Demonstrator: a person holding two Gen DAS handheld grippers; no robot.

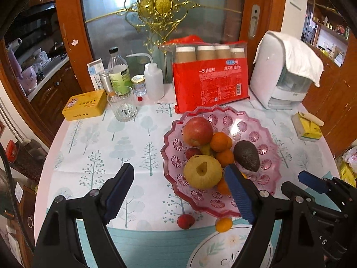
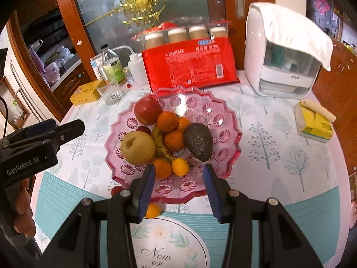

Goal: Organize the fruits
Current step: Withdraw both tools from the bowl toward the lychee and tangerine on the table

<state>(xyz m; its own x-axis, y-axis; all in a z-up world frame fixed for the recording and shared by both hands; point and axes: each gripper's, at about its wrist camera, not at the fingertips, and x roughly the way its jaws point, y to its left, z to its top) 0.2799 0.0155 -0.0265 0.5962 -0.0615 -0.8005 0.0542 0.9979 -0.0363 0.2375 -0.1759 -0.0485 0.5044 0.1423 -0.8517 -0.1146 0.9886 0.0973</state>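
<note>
A pink glass plate point(image 1: 256, 134) point(image 2: 223, 116) holds a red apple point(image 1: 197, 130), a yellow pear point(image 1: 203, 172), a dark avocado point(image 1: 246, 155), several oranges point(image 1: 219, 141) and a banana point(image 2: 161, 148). On the tablecloth in front of the plate lie a small red fruit point(image 1: 185, 221) point(image 2: 116, 189) and a small orange point(image 1: 223, 224) point(image 2: 152, 210). My left gripper point(image 1: 179, 168) hovers above the plate's near-left edge, open and holding nothing. My right gripper point(image 2: 179, 169) hangs over the plate's near rim, open, with nothing between its blue pads point(image 2: 146, 189).
Behind the plate stand a red pack of paper cups point(image 1: 210, 82), a white appliance point(image 1: 281, 82) draped with a cloth, a drinking glass point(image 1: 122, 107), a yellow tin point(image 1: 86, 108) and bottles point(image 1: 118, 73). A yellow tissue pack point(image 1: 309, 128) lies right. A wooden glass door backs the table.
</note>
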